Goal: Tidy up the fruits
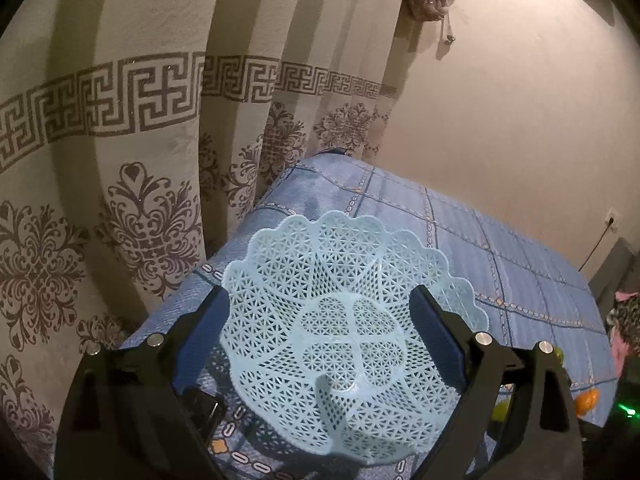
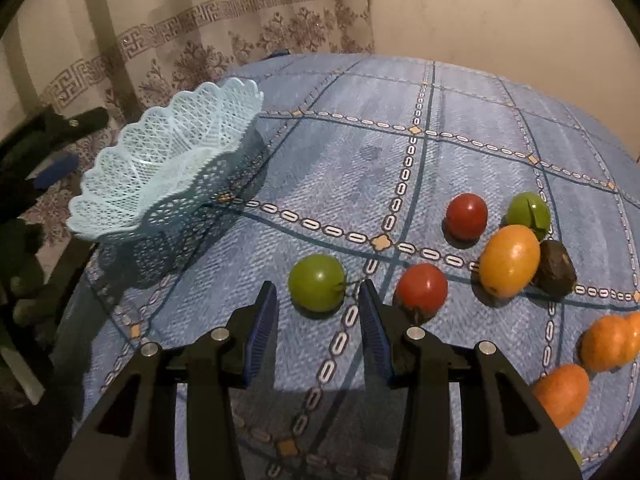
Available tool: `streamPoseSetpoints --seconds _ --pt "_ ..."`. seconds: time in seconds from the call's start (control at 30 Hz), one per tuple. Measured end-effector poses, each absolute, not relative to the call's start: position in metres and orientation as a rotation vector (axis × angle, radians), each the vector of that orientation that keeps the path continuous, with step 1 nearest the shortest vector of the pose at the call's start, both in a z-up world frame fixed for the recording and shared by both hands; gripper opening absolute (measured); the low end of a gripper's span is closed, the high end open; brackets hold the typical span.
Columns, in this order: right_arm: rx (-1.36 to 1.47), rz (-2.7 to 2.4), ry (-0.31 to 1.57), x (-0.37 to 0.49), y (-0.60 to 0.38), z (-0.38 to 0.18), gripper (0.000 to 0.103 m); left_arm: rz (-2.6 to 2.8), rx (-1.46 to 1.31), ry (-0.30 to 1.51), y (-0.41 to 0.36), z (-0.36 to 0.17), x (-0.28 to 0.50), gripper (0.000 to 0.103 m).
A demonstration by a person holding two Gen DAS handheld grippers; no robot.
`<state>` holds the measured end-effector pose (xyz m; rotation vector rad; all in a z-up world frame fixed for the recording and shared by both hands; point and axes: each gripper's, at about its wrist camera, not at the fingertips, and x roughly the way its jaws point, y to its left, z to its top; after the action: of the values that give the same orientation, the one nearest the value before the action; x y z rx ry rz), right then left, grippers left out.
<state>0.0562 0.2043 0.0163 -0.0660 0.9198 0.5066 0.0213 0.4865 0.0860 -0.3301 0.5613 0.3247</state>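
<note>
Left gripper [image 1: 320, 320]: jaws spread wide, straddling the light blue lattice basket [image 1: 340, 320]; can't tell whether the pads touch the basket wall. Basket is empty and sits at the near-left corner of the tabletop [image 1: 520, 264], which has a blue checked cloth; patterned curtain [image 1: 120, 160] just behind it.

Right gripper [image 2: 318, 312]: jaws spread, holding nothing, low over the cloth. Green fruit [image 2: 317, 282] sits just beyond the fingertips, roughly in line with the gap, not touched.

Rest of the fruit is loose on the tabletop right of the basket:
- red fruit [image 2: 421, 289] just right of the right jaw
- second red fruit [image 2: 466, 216] farther back
- second green fruit [image 2: 528, 214] behind the yellow-orange one [image 2: 509, 266], the two overlapping in view
- dark brown fruit [image 2: 557, 268] touching that one's right side
- two orange fruits [image 2: 610, 344] [image 2: 562, 394] at the right edge
</note>
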Motion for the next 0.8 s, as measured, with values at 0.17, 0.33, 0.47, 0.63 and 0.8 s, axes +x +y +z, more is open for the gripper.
streamPoseSetpoints --seconds 0.17,0.33,0.47,0.63,0.8 --pt "-0.070 0.493 0.908 0.059 0.206 0.015 0.036 0.294 -0.374 0.575 0.493 0.083 0.023 0.093" --pt "-0.043 0.498 0.903 0.056 0.201 0.017 0.033 0.276 -0.362 0.582 0.486 0.081 0.024 0.093" --pt "-0.014 0.505 0.883 0.047 0.191 0.025 0.033 0.244 -0.330 0.586 0.472 0.083 0.025 0.093" --pt "0.032 0.496 0.849 0.033 0.167 0.037 0.033 0.195 -0.281 0.584 0.449 0.088 0.023 0.093" --pt "0.070 0.461 0.808 0.020 0.135 0.050 0.033 0.125 -0.219 0.594 0.416 0.091 0.022 0.093"
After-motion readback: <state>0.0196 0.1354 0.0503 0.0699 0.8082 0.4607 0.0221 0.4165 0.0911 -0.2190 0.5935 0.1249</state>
